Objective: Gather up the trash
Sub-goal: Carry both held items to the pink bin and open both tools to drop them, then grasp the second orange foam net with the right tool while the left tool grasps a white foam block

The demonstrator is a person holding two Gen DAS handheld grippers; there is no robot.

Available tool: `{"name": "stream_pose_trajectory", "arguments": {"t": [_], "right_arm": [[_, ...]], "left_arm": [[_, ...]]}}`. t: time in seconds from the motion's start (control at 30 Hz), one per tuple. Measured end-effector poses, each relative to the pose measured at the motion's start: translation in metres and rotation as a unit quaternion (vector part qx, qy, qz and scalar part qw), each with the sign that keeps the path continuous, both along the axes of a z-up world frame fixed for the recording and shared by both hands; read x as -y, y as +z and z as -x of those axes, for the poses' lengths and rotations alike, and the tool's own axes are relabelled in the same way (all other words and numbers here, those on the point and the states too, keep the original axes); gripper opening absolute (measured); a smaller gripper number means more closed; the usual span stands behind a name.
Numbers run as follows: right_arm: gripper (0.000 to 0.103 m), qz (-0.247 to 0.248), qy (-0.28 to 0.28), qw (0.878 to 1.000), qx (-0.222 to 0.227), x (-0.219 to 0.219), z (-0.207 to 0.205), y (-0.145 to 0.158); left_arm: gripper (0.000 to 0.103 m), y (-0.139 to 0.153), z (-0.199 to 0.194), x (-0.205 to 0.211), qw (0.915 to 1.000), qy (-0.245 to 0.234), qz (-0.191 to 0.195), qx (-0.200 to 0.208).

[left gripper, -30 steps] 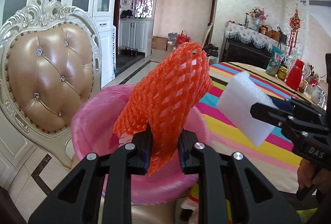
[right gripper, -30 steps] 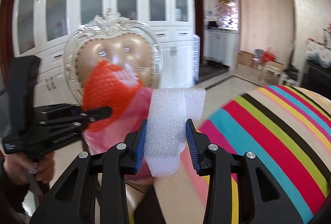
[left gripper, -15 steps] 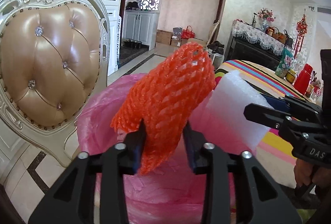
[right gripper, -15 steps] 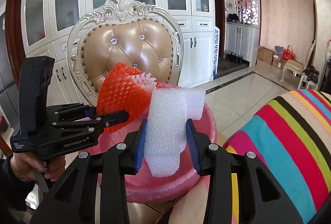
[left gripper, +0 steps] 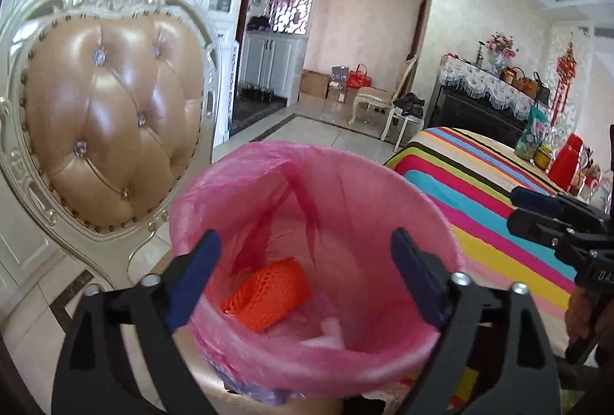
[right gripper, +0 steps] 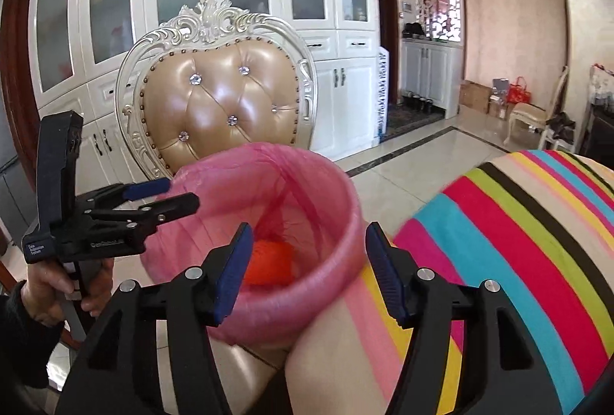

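Since both grippers, left gripper (left gripper: pixel 303 271) and right gripper (right gripper: pixel 307 269), have just opened wide and hold nothing, bumping the pink bin (left gripper: pixel 383 185) could tip it off the chair (left gripper: pixel 107 116).

Orange foam net (left gripper: pixel 266 294) in the pink-lined bin (left gripper: pixel 403 185): lower edge hidden behind the bin's near rim in left wrist view; in right wrist view it's just a blurred orange blob, partly behind a blue pad (right gripper: pixel 234 273). White foam piece (left gripper: pixel 332 332) mostly buried by the near rim & liner folds, shape unclear. Bin base cut off by both frames' bottom. Right gripper (left gripper: pixel 537 211) cut by left view's edge, only fingertips & part of body show. Hand (right gripper: pixel 50 290) on left gripper half hidden by handle. Items on far end of striped table (left gripper: pixel 479 185) too small to ID beyond a red flask (left gripper: pixel 568 162).
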State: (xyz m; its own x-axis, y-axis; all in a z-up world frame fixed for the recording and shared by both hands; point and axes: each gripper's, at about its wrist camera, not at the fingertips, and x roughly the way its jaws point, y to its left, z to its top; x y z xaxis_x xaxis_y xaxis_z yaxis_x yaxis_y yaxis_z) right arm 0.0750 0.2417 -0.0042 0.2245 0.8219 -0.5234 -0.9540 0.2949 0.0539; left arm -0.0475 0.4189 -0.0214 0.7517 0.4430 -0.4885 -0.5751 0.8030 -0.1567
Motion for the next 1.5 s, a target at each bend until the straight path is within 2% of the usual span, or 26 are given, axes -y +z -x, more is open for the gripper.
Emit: {"name": "stream_pose_trajectory", "arguments": {"t": [0.03,0.1,0.17,0.3,0.43,0.57,0.67,0.77,1.0,1.07,1.27,1.37,1.5], "right_arm": [[0.064,0.001,-0.006,1.0,0.002,0.008,0.0,0.001],[0.067,0.0,-0.022,1.0,0.009,0.031,0.002,0.004],[0.075,-0.001,-0.044,0.999,0.017,0.057,0.004,0.007],[0.082,-0.002,-0.104,0.994,0.029,0.117,0.003,0.015],[0.084,-0.002,-0.168,0.985,0.046,0.177,0.003,0.02],[0.084,0.001,-0.231,0.972,0.049,0.24,0.0,0.021],[0.084,0.011,-0.29,0.956,0.047,0.292,-0.008,0.017],[0.084,0.013,-0.338,0.94,0.042,0.34,-0.015,0.013],[0.084,0.015,-0.435,0.9,0.032,0.438,-0.027,0.003],[0.084,0.016,-0.452,0.891,0.027,0.458,-0.029,0.0],[0.084,0.02,-0.501,0.865,0.008,0.508,-0.048,-0.013],[0.084,0.016,-0.526,0.85,-0.018,0.527,-0.064,-0.021],[0.084,0.01,-0.544,0.838,-0.042,0.537,-0.083,-0.026]], "left_arm": [[0.098,0.003,0.001,0.008,1.0,-0.002,-0.006,0.004],[0.098,0.009,0.001,0.028,0.9997,-0.015,-0.014,0.015],[0.098,0.016,-0.002,0.05,0.9989,-0.037,-0.02,0.023],[0.099,0.025,-0.018,0.093,0.9966,-0.072,-0.032,0.023],[0.099,0.035,-0.041,0.142,0.99,-0.13,-0.048,0.027],[0.099,0.046,-0.068,0.202,0.9777,-0.199,-0.062,0.03],[0.099,0.048,-0.094,0.244,0.9657,-0.254,-0.049,0.022],[0.099,0.046,-0.119,0.282,0.9572,-0.286,-0.043,0.011],[0.099,0.034,-0.168,0.359,0.9413,-0.337,-0.024,-0.001],[0.099,0.03,-0.179,0.379,0.937,-0.349,-0.023,-0.005],[0.099,0.016,-0.207,0.431,0.9283,-0.371,-0.017,-0.025],[0.098,0.008,-0.217,0.447,0.9287,-0.369,-0.012,-0.037],[0.099,0.001,-0.226,0.459,0.9293,-0.367,0.001,-0.041]]}}
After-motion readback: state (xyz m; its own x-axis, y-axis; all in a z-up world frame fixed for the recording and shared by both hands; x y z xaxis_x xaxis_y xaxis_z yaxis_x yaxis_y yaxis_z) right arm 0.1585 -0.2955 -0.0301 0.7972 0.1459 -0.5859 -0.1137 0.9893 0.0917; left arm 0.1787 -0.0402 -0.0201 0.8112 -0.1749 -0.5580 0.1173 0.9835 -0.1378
